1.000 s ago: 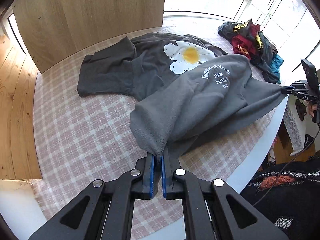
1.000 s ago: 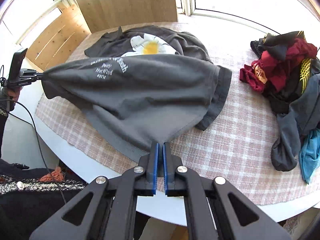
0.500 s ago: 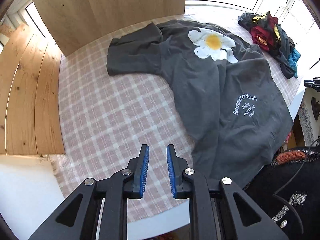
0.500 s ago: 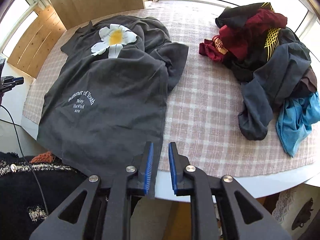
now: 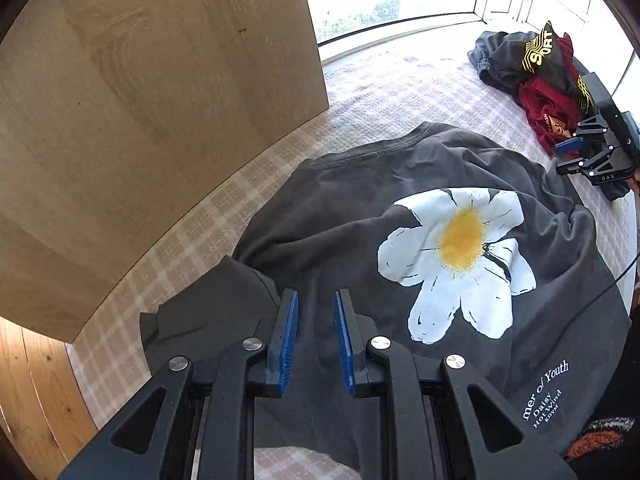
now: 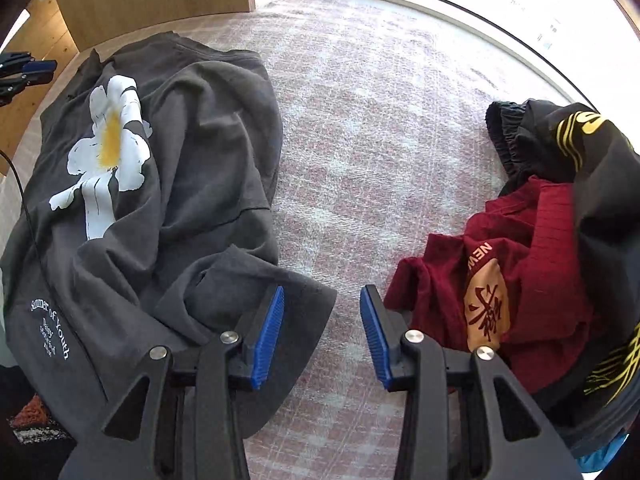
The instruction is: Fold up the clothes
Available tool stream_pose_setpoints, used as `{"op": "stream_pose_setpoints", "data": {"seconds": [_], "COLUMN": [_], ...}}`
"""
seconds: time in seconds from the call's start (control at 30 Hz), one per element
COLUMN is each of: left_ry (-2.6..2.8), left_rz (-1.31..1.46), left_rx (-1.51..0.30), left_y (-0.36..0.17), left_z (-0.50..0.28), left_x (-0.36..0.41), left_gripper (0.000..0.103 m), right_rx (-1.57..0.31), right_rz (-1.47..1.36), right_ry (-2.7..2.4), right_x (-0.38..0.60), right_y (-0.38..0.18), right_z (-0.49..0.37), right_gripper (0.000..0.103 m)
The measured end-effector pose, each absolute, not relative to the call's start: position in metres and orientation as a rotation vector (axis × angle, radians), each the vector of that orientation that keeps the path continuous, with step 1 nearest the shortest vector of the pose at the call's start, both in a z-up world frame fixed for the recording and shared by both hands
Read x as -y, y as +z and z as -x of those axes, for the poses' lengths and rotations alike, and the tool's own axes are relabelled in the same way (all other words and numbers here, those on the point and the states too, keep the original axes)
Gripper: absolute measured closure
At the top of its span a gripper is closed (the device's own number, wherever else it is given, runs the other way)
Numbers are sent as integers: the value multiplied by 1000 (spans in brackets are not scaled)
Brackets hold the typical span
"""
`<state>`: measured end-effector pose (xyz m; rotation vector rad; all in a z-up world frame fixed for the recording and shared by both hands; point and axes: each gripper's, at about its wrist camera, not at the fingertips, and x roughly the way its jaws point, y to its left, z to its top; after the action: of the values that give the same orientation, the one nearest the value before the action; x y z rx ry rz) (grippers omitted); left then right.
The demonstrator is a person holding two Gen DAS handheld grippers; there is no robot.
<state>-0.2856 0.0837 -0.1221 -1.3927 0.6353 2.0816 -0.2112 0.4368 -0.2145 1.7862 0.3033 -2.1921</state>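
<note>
I see the dark grey daisy-print T-shirt [image 5: 400,208] spread rumpled on the pink checked tablecloth [image 6: 380,120]. My left gripper [image 5: 316,336] hangs released over its left sleeve [image 5: 208,312], gripping nothing. My right gripper [image 6: 322,332] gapes above the right sleeve [image 6: 256,276], with the unfolded clothes pile [image 6: 560,240] to its right.

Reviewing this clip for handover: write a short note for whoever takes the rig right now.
Left gripper: open, empty, above the grey T-shirt's left sleeve.
Right gripper: open, empty, at the right sleeve.
T-shirt lies spread on the checked tablecloth, daisy print up, right side rumpled.
Unfolded pile waits to the right.
Done: laid out. Left: all folds.
</note>
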Motion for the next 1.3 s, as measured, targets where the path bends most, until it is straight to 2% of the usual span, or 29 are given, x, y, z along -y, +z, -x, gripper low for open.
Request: {"op": "stream_pose_setpoints", "data": {"seconds": [0.17, 0.2, 0.23, 0.4, 0.5, 0.57, 0.63, 0.73, 0.8, 0.87, 0.9, 0.97, 1.0, 1.03, 1.2, 1.3], "left_ry": [2046, 2043, 2040, 2022, 2009, 2006, 2002, 2000, 2014, 2016, 2016, 2009, 1998, 1989, 1916, 1891], "left_rz": [1469, 1484, 1495, 1507, 1507, 1503, 1499, 1480, 1458, 1433, 1420, 1395, 1384, 1374, 1372, 1401], "left_rx": [-630, -626, -625, -610, -605, -606, -610, -618, -617, -621, -623, -638, -654, -668, -708, -757], "left_y": [-154, -160, -165, -178, -180, -179, -177, -172, -165, -160, -158, -156, -158, -160, -174, -188], "left_z": [311, 313, 315, 311, 305, 303, 302, 304, 312, 326, 334, 349, 357, 364, 383, 390], "left_x": [-80, -79, -77, -71, -68, -65, -63, -62, -66, -76, -81, -94, -103, -111, -136, -139], "left_gripper": [84, 84, 84, 84, 84, 84, 84, 84, 84, 84, 84, 84, 84, 84, 83, 79], "right_rx": [-158, -134, -139, -260, -361, -473, -482, -524, -540, -463, -411, -353, -349, -370, -420, -455], "right_rz": [-1779, -1757, -1743, -1643, -1607, -1686, -1888, -2034, -2008, -1903, -1844, -1745, -1702, -1672, -1651, -1711], "right_ry": [-2053, -2037, -2038, -2177, -2420, -2587, -2587, -2533, -2539, -2553, -2555, -2517, -2487, -2455, -2284, -2211], "right_x": [-435, -432, -429, -427, -463, -499, -535, -550, -545, -532, -524, -502, -489, -475, -420, -400], "right_y": [-224, -223, -222, -179, -136, -118, -120, -132, -132, -126, -123, -123, -127, -134, -178, -201], "right_z": [202, 200, 198, 190, 191, 195, 195, 187, 189, 203, 211, 235, 249, 262, 316, 335], "right_gripper": [64, 77, 99, 100, 100, 100, 100, 96, 96, 94, 89, 73, 61, 58, 58, 58]}}
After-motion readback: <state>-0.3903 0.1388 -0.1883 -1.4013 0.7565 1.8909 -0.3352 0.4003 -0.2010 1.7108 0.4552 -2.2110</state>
